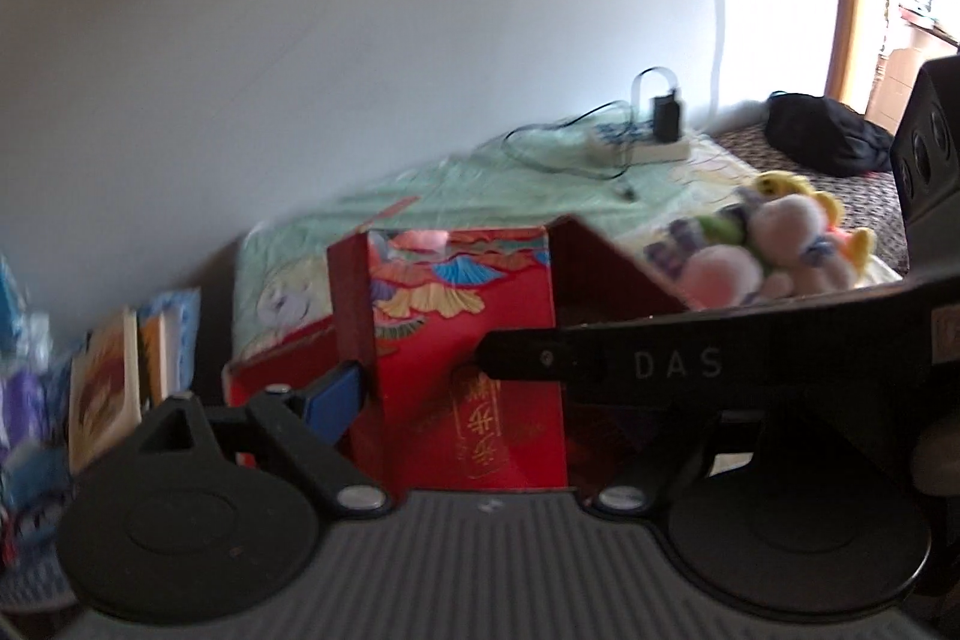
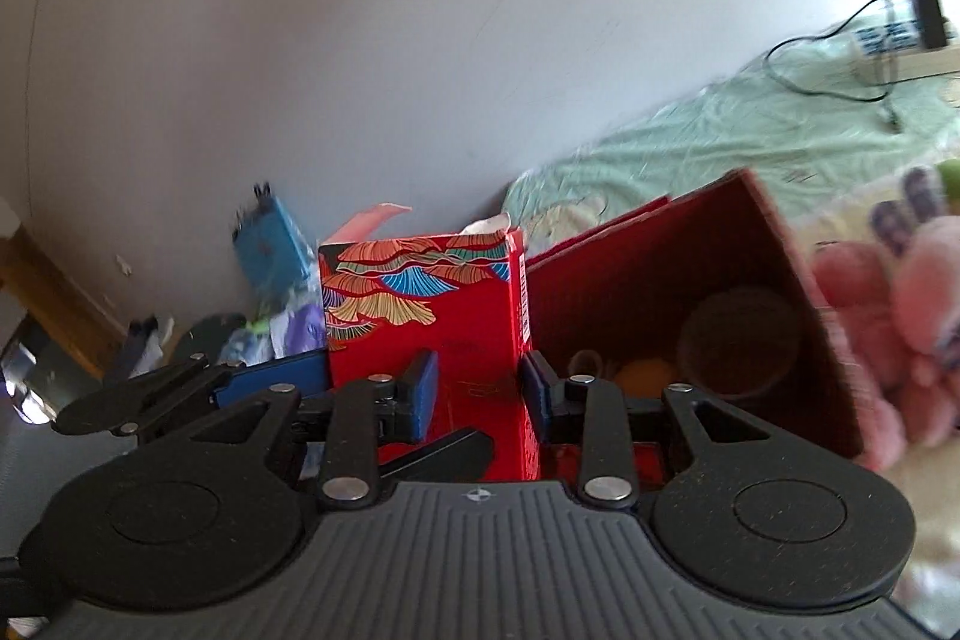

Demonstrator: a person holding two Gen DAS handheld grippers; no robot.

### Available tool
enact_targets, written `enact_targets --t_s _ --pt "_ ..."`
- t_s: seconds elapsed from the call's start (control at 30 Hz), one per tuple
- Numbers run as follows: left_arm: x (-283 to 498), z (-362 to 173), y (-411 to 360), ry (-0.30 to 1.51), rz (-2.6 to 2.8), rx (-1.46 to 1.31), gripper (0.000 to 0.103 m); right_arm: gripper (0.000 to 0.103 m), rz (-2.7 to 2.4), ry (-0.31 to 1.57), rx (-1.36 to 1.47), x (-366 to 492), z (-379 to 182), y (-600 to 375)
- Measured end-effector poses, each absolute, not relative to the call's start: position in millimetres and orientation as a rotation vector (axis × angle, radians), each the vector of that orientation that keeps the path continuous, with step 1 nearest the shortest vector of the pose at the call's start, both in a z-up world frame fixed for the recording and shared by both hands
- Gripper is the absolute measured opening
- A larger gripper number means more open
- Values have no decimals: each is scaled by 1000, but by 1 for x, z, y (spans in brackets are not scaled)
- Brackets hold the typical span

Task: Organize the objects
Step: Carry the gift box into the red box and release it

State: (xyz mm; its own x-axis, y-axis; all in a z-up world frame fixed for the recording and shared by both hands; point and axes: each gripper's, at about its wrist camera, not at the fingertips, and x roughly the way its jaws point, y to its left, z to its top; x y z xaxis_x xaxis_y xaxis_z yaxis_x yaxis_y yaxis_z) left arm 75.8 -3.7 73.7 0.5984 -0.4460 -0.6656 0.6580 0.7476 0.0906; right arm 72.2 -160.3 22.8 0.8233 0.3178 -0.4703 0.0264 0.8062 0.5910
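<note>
- Right gripper (image 2: pixel 477 391): blue pads (image 2: pixel 423 388) set to either side of the lower front of a tall red carton (image 2: pixel 420 316). One pad lies over the carton's front face, the other at its right edge. Contact not resolvable, so I cannot tell whether it is clamped or slack.
- Left gripper (image 1: pixel 456 376): only its left blue pad (image 1: pixel 336 397) shows, against the left side of the same red carton (image 1: pixel 468 340). The other finger is hidden behind the right gripper's black finger marked "DAS", which crosses the frame. Grip state cannot be told.
- The carton stands upright in the left part of a dark red open box (image 2: pixel 690 280) on the bed. Fan pattern near its top, gold characters lower down. Top flaps open, something pale at the mouth, not identifiable.
- Box contents, right wrist view: a round dark can-like thing (image 2: pixel 741 340) and an orange item (image 2: pixel 645 376) beside it, both in shadow and hard to make out. In the left wrist view the interior (image 1: pixel 606 274) is mostly blocked.
- Plush toys (image 1: pixel 774 238), pink, yellow and green, just beside the box's right wall; blurred.
- Green bedsheet (image 1: pixel 480 178) runs back to the wall. On it a white power strip (image 1: pixel 642 148) with a black charger and loose cable.
- Black bag (image 1: pixel 828 130) at the far end of the bed.
- Left of the bed: upright books (image 1: pixel 120 376) and a blue packet (image 2: pixel 273 244), smeared by blur and cut by the frame edge.
</note>
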Motion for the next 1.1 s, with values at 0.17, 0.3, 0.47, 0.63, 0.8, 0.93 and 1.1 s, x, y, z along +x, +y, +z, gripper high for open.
enact_targets --t_s 0.17,0.3,0.47,0.63,0.8,0.93,1.1 --pt "99 50 9 765 -614 311 84 34 190 695 565 104 1 -144" --pt "112 31 20 843 -596 304 83 34 216 779 519 114 -9 -133" --pt "123 20 30 904 -593 286 83 35 240 848 485 126 -18 -127" --pt "133 11 29 947 -590 283 79 36 237 897 497 134 -31 -123" --pt "138 2 32 975 -571 286 80 36 245 905 547 139 -39 -124" --pt "141 -1 33 982 -563 285 83 38 235 899 580 137 -42 -127" --pt "144 2 30 982 -549 283 84 38 192 863 623 131 -40 -132"
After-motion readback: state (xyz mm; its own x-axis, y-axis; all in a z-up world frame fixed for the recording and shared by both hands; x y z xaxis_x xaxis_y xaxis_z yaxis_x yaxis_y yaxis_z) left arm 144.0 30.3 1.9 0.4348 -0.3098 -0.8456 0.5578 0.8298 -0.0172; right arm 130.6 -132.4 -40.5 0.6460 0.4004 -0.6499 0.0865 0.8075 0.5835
